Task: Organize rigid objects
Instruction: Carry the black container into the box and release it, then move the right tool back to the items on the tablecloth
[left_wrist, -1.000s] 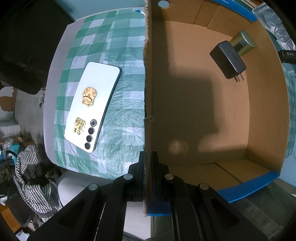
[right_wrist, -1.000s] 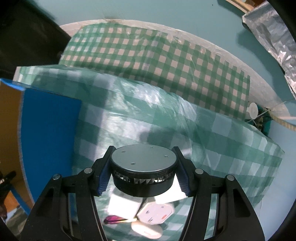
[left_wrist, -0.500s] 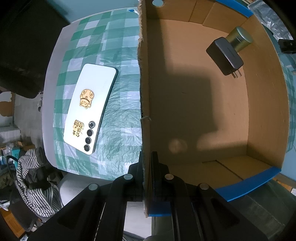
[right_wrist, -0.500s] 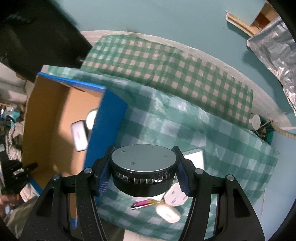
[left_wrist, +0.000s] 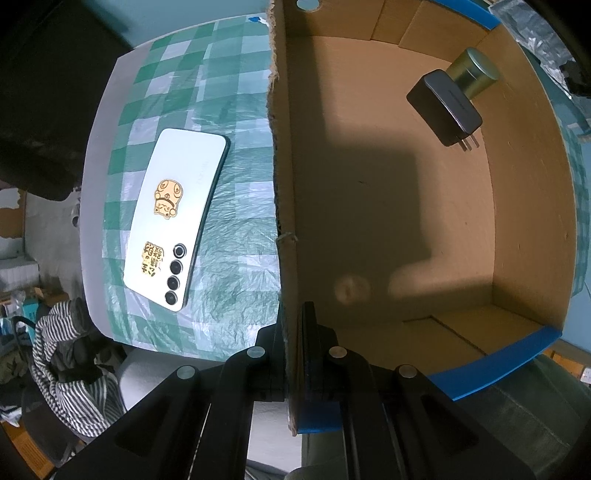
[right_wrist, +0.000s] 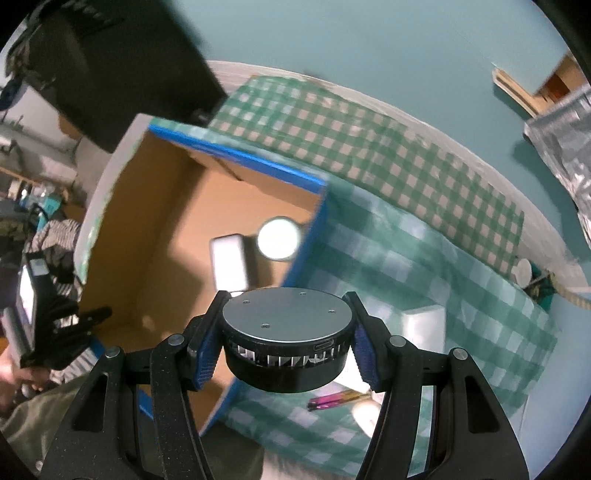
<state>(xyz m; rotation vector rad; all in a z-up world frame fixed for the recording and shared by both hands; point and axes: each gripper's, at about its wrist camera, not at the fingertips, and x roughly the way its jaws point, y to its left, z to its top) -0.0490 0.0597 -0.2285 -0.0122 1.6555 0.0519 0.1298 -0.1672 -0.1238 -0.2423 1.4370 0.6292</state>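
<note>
Our left gripper (left_wrist: 293, 354) reaches forward, fingers clenched on the cardboard box (left_wrist: 517, 206) wall; the phone (left_wrist: 177, 218) lies left of them. Our right gripper (right_wrist: 286, 345) hangs above the counter (right_wrist: 461, 266), fingers grasping the round black disc (right_wrist: 288, 332) between them, the box ahead-left
</note>
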